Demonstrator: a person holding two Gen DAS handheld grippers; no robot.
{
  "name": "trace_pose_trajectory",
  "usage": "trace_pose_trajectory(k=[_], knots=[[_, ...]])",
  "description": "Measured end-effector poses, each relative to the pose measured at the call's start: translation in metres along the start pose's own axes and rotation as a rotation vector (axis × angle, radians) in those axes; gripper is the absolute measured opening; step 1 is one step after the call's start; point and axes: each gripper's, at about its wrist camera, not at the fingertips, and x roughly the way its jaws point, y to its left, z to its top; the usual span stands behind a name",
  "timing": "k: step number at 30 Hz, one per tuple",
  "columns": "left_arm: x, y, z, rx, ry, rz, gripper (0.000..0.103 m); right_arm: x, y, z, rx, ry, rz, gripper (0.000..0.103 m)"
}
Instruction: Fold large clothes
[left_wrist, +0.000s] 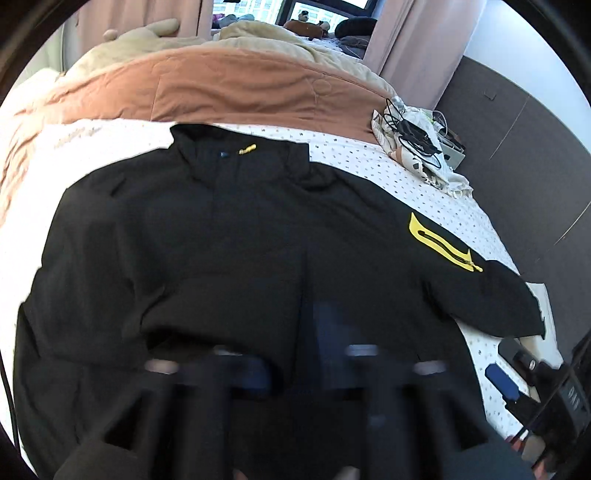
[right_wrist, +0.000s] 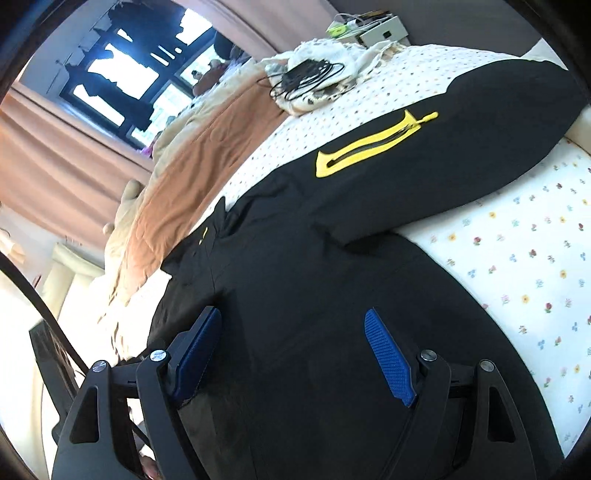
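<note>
A large black jacket (left_wrist: 229, 236) with a yellow sleeve zip patch (left_wrist: 439, 240) lies spread face up on the bed, collar toward the far end. It also shows in the right wrist view (right_wrist: 332, 280), with its patch (right_wrist: 373, 146) on the sleeve reaching right. My left gripper (left_wrist: 295, 365) is blurred over the jacket's lower hem, its jaws apart and holding nothing. My right gripper (right_wrist: 295, 332) is open above the jacket's lower body, blue pads (right_wrist: 388, 354) wide apart and empty. It also shows at the right edge of the left wrist view (left_wrist: 517, 373).
The bed has a white flowered sheet (right_wrist: 524, 266) and a brown and beige duvet (left_wrist: 221, 85) bunched at the far end. A cloth with black cables (left_wrist: 417, 136) lies at the bed's right edge. Pink curtains and a window stand behind.
</note>
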Motion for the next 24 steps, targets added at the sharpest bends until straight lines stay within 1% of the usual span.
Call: trace_pose_trajectory(k=[1, 2, 6, 10, 11, 13, 14, 16, 17, 19, 21, 22, 23, 24], knots=[[-0.003, 0.003, -0.003, -0.014, -0.001, -0.016, 0.101, 0.0, 0.003, -0.002, 0.002, 0.002, 0.004, 0.079], [-0.006, 0.005, -0.008, -0.029, -0.024, -0.034, 0.103, -0.003, 0.002, -0.006, 0.004, 0.002, 0.007, 0.079], [-0.027, 0.019, -0.026, -0.112, -0.064, -0.089, 0.103, -0.015, 0.0, -0.01, -0.015, 0.004, 0.016, 0.079], [-0.065, 0.04, -0.038, -0.176, -0.135, -0.081, 0.103, -0.011, 0.004, -0.008, -0.04, 0.004, 0.022, 0.079], [-0.079, 0.049, -0.043, -0.199, -0.163, -0.068, 0.103, -0.011, 0.007, -0.011, -0.044, 0.008, 0.028, 0.079], [-0.095, 0.061, -0.048, -0.239, -0.186, -0.044, 0.103, -0.01, 0.015, -0.017, -0.058, 0.017, 0.047, 0.079], [-0.104, 0.07, -0.053, -0.274, -0.187, -0.029, 0.103, -0.008, 0.023, -0.021, -0.077, 0.018, 0.057, 0.079], [-0.112, 0.08, -0.057, -0.322, -0.172, 0.031, 0.103, -0.002, 0.038, -0.027, -0.122, 0.03, 0.07, 0.079], [-0.118, 0.086, -0.06, -0.358, -0.17, 0.049, 0.103, 0.0, 0.046, -0.031, -0.147, 0.039, 0.078, 0.079], [-0.136, 0.104, -0.066, -0.451, -0.19, 0.047, 0.103, 0.004, 0.061, -0.039, -0.191, 0.051, 0.083, 0.079], [-0.15, 0.116, -0.07, -0.464, -0.228, 0.075, 0.103, 0.008, 0.077, -0.047, -0.251, 0.063, 0.086, 0.079], [-0.159, 0.125, -0.074, -0.462, -0.258, 0.125, 0.103, 0.011, 0.083, -0.05, -0.28, 0.069, 0.082, 0.079], [-0.165, 0.135, -0.078, -0.481, -0.276, 0.17, 0.103, 0.015, 0.09, -0.054, -0.309, 0.075, 0.077, 0.079], [-0.169, 0.145, -0.082, -0.509, -0.297, 0.191, 0.103, 0.018, 0.096, -0.059, -0.34, 0.08, 0.068, 0.079]])
